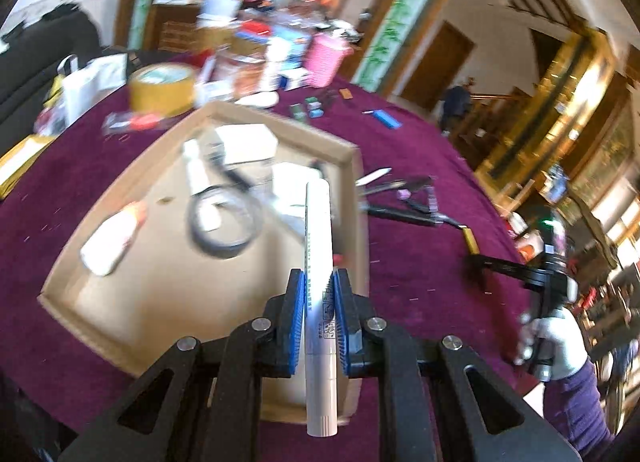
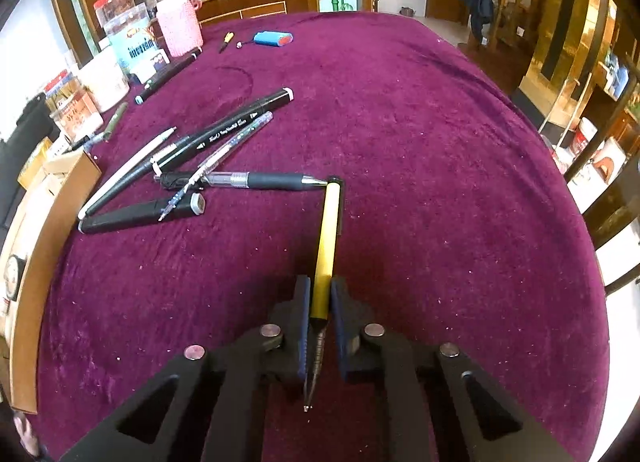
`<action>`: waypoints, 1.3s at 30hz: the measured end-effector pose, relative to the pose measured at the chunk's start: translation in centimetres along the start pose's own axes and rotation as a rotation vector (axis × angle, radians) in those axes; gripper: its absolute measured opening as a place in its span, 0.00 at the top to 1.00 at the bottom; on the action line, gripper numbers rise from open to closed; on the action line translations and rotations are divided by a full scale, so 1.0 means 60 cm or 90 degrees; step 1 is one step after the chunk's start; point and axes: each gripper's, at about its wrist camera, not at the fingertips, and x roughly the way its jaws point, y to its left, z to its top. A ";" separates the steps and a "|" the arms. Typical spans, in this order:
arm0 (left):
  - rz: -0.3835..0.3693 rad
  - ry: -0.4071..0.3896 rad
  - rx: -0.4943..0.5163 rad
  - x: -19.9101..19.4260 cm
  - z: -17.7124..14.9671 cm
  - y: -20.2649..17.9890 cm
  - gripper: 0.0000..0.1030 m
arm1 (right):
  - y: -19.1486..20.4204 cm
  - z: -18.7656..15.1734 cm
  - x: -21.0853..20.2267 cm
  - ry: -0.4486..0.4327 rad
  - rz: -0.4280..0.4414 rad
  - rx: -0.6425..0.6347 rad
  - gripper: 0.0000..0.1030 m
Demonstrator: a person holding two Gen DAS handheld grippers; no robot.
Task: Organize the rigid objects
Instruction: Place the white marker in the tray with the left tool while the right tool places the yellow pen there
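Note:
My left gripper (image 1: 319, 282) is shut on a white marker (image 1: 319, 246), held over the right rim of a shallow cardboard tray (image 1: 352, 166). In the tray lie a white glue bottle (image 1: 110, 238), a black ring (image 1: 224, 218), white boxes and a small white tube. My right gripper (image 2: 320, 286) is shut on a yellow pen (image 2: 328, 238) lying on the purple cloth; its black cap end touches the tip of a black gel pen (image 2: 256, 181). The right gripper (image 1: 476, 262) with the yellow pen also shows at the right of the left wrist view, held by a gloved hand (image 1: 556, 342).
Several pens and black markers (image 2: 240, 122) lie in a loose heap left of the yellow pen, beside the tray's wall (image 2: 44, 218). A blue battery pack (image 2: 273, 38), a pink cup (image 2: 180, 24), jars and a tape roll (image 1: 162, 88) stand at the table's far side.

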 end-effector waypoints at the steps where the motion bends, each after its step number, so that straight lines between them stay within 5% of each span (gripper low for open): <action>1: 0.008 0.005 -0.009 0.003 -0.002 0.010 0.86 | -0.007 -0.004 -0.004 -0.005 0.030 0.016 0.90; 8: 0.029 0.034 -0.047 0.019 -0.008 0.043 0.86 | -0.022 -0.028 -0.058 -0.041 0.209 0.083 0.91; 12: 0.078 0.046 -0.036 0.045 0.006 0.041 0.86 | 0.019 -0.026 -0.088 -0.050 0.262 0.062 0.91; 16: 0.063 0.082 -0.036 0.078 0.005 0.041 0.86 | 0.081 -0.026 -0.109 -0.039 0.320 0.022 0.91; 18: 0.055 0.077 -0.033 0.080 0.007 0.036 0.80 | 0.126 -0.025 -0.116 -0.025 0.344 -0.010 0.91; 21: 0.023 0.048 -0.053 0.058 0.012 0.037 0.58 | 0.201 -0.026 -0.118 0.003 0.380 -0.057 0.90; 23: 0.025 0.017 -0.056 0.033 0.015 0.039 0.42 | 0.246 -0.027 -0.115 0.020 0.398 -0.084 0.90; 28: 0.040 -0.062 -0.084 -0.041 0.011 0.070 0.28 | 0.367 -0.034 -0.096 0.060 0.411 -0.158 0.90; 33: 0.051 -0.093 -0.117 -0.086 0.003 0.108 0.28 | 0.438 -0.040 -0.050 0.105 0.383 -0.195 0.90; 39: 0.052 -0.110 -0.149 -0.103 0.000 0.136 0.27 | 0.487 -0.048 -0.013 0.170 0.440 -0.181 0.89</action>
